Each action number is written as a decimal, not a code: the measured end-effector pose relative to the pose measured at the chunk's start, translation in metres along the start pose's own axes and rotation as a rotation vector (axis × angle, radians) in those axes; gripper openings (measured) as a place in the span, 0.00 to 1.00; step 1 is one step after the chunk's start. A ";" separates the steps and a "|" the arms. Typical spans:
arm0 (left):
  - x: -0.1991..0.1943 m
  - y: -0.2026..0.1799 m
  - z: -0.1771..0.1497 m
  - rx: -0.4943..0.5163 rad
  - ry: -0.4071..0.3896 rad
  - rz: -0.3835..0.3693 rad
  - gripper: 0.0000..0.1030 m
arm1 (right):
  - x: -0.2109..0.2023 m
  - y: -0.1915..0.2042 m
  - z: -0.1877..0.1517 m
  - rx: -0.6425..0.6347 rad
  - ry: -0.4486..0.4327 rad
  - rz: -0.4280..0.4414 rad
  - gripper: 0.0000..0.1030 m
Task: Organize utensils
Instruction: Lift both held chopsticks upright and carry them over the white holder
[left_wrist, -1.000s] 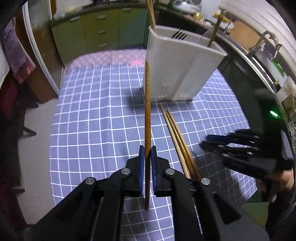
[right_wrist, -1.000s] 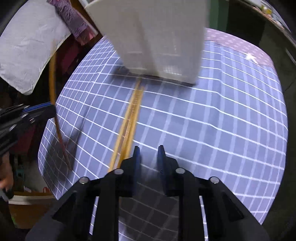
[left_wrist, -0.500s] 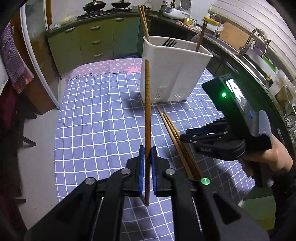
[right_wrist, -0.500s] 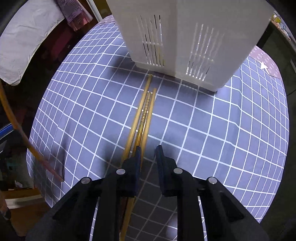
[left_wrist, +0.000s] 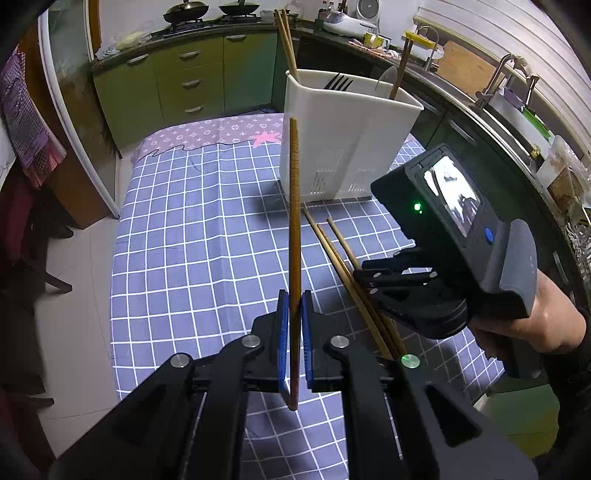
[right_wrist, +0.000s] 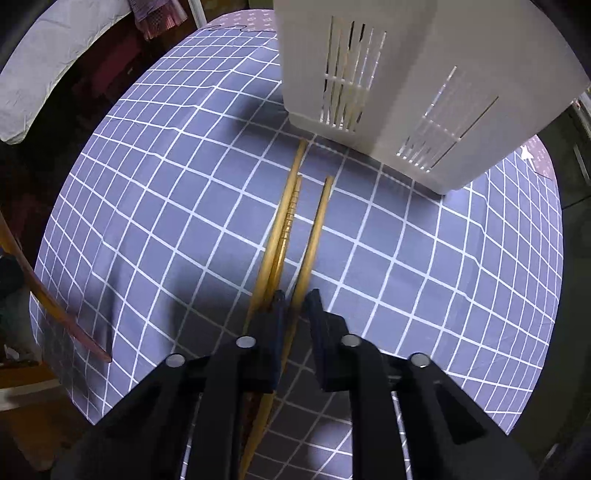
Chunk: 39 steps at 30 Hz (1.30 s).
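Left fingers (left_wrist: 283, 347) around chopstick (left_wrist: 293, 236)

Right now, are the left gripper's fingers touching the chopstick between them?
Touching. The left wrist view shows the left gripper with both blue fingers pressed against the upright chopstick, no gap either side.

Green cabinets (left_wrist: 192, 77) with drawers line the far wall under a dark counter (left_wrist: 229, 27) carrying 2 pans (left_wrist: 210, 9). A sink faucet (left_wrist: 498, 74) stands at right. Pale floor tiles (left_wrist: 85, 266) lie left of the checked tablecloth (left_wrist: 207, 236).
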<state>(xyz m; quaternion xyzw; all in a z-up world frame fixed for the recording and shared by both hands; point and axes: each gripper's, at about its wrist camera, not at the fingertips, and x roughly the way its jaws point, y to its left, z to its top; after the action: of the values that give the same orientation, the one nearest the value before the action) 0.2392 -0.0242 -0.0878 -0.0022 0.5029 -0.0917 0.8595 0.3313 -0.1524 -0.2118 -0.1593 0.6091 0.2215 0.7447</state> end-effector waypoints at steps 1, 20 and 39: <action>0.000 0.000 0.000 0.000 -0.001 -0.001 0.07 | 0.000 0.001 -0.001 0.001 -0.005 -0.001 0.09; -0.021 -0.012 -0.001 0.042 -0.048 0.008 0.07 | -0.146 -0.042 -0.088 0.064 -0.432 0.126 0.07; -0.030 -0.023 0.001 0.076 -0.063 0.009 0.07 | -0.176 -0.059 -0.134 0.105 -0.516 0.140 0.07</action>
<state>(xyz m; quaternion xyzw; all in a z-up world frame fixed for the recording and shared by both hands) 0.2217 -0.0420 -0.0588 0.0297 0.4716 -0.1068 0.8748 0.2215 -0.2946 -0.0690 -0.0160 0.4196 0.2738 0.8653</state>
